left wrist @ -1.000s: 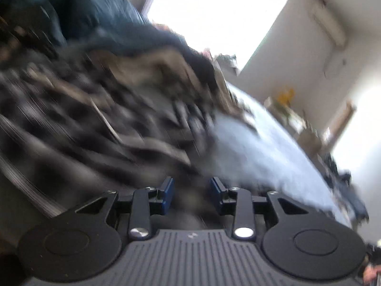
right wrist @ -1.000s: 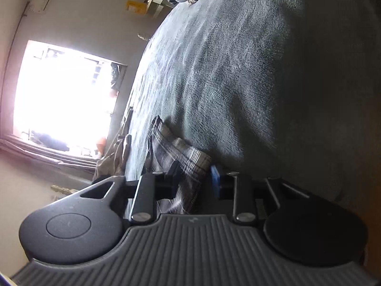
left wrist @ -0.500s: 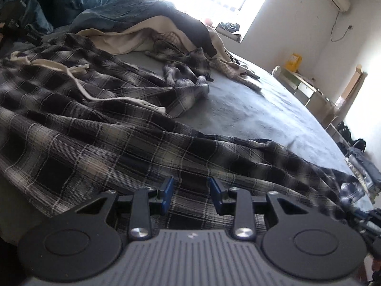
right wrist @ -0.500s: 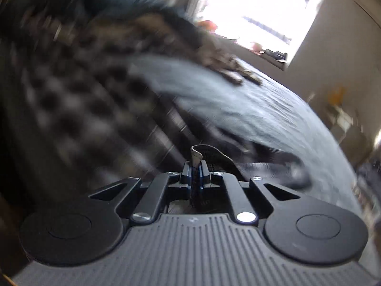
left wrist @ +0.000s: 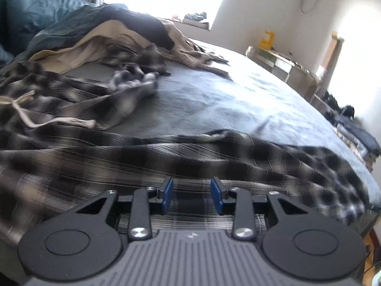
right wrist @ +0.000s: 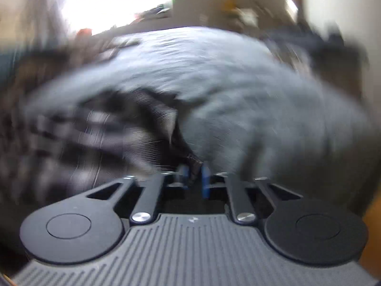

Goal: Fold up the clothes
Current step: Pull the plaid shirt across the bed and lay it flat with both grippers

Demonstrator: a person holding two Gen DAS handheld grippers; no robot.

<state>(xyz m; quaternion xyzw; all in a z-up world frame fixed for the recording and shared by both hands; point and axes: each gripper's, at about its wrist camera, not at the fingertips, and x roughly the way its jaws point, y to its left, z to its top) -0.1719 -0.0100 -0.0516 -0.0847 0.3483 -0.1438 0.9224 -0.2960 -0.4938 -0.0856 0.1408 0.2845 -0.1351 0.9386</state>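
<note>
Left wrist view shows the plaid shirt (left wrist: 166, 157) spread loosely across the near edge of the bed (left wrist: 238, 100), its checked cloth running from the left side toward the right corner, rumpled into soft ridges. The left gripper (left wrist: 191, 191) hangs just above that cloth with its blue pads standing moderately apart and nothing between them. Farther back, toward the bed's far left corner, lies a heap of other clothes (left wrist: 119, 38), beige and dark.

In the right wrist view, badly smeared by motion, the right gripper (right wrist: 194, 175) has a dark fold of the same shirt (right wrist: 133, 128) between its pads. Its jaws have just been opening after a tight pinch, and the gap is narrow; whether the pads press the cloth at this moment I cannot tell.

The shirt looks light, thin and limp. It will likely sag and drag along the bedcover, not hold a shape, and one layer could slip from a loose pinch. A hem corner, the collar or a cuff seam, where the cloth is doubled, seems the firmest place to grip.
</note>
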